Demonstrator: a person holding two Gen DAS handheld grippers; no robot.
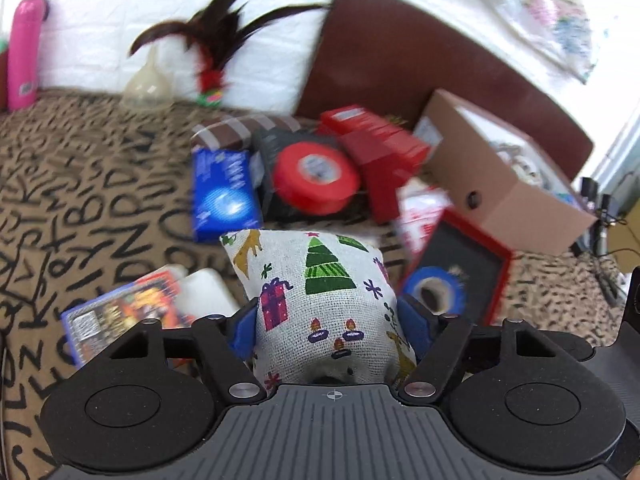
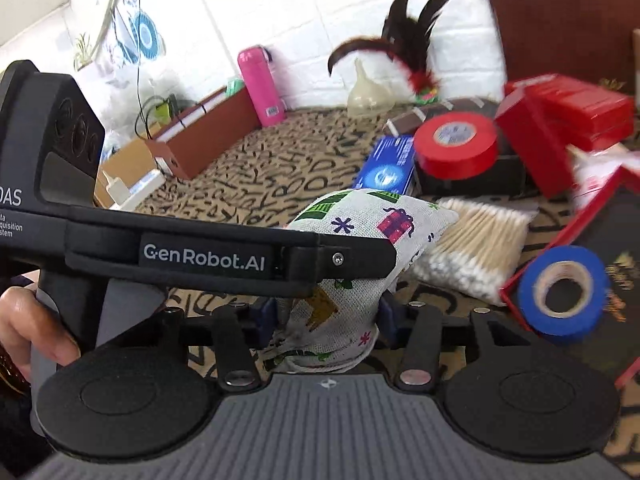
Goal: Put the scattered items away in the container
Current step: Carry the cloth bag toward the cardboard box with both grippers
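Left wrist view: both jaws clamped on the fabric pouch [image 1: 320, 300], red tape roll [image 1: 316, 178] and cardboard box [image 1: 496, 176] beyond.

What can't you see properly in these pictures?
- Cardboard box: contents blurred in the left wrist view; cut off in the right.
- Red boxes: print smeared by blur in both views.
- Christmas pouch: near end hidden behind each gripper's body.
- Blue box: lettering too blurred to read.
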